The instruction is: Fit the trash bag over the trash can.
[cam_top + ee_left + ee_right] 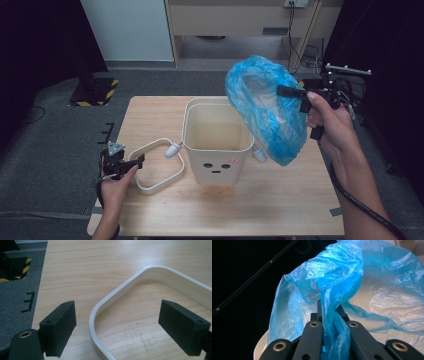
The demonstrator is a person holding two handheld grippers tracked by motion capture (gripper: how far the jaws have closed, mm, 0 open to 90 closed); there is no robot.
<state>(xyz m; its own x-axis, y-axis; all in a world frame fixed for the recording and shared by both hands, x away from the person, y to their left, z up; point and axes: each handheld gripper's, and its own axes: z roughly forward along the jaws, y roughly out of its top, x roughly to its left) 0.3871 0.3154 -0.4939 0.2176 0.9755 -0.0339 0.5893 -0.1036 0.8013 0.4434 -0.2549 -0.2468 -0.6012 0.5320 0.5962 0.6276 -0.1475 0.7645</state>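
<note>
Above the bench's right edge | your right gripper (292,92) pinches the blue bag (265,110) | left gripper (131,162) wide around the loose rim ring (157,167) | spread the bag's mouth squarely over the bin (217,140).

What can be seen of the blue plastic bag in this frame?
The blue plastic bag is thin, translucent, crinkled film, with its mouth open toward the camera in the high view. It hangs in the air above the right rim of the cream bin; contact with the bin cannot be judged. The right gripper holds it, with the jaws shut on a bunched fold of its edge.
</note>
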